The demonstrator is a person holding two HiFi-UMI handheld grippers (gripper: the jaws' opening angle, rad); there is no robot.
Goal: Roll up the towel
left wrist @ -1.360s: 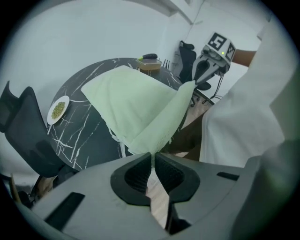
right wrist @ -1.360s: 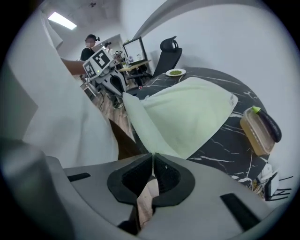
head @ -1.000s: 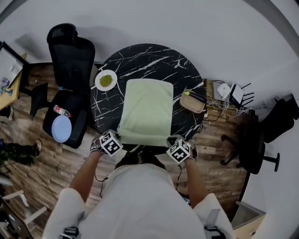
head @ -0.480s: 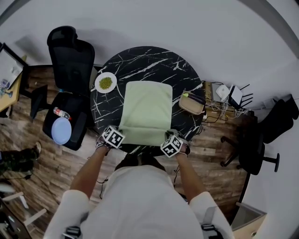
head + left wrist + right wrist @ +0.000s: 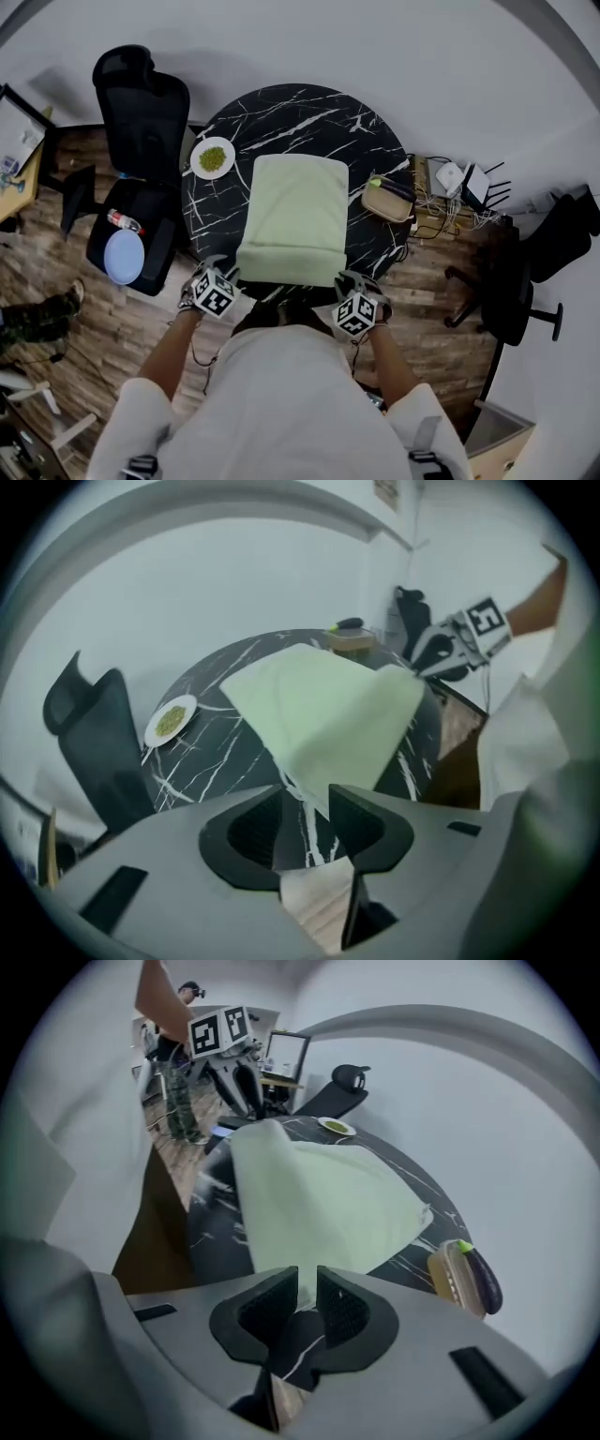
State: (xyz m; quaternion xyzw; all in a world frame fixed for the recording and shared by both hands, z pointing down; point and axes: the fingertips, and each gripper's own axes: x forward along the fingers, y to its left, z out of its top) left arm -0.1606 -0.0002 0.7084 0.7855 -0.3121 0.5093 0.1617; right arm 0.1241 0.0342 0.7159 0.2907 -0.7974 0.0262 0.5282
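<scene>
Two grippers are hovering at the near rim of the round black marble table, one at each near corner of the towel. The left gripper is standing with its jaws plainly apart, having just been opening, and the towel's corner is dipping into the gap beside one pad without being pinched. The right gripper is showing only a narrow slit (its jaws have just been easing apart too). The towel's edge is sitting at the mouth of that slit and is not visibly squeezed. The pale green towel is lying along the middle of the table, its near end looking doubled into a low band at the rim. A white plate of green bits is sitting left of the towel and a small tray right of it, both apart from the cloth. A black chair is standing beside the table's left side.
</scene>
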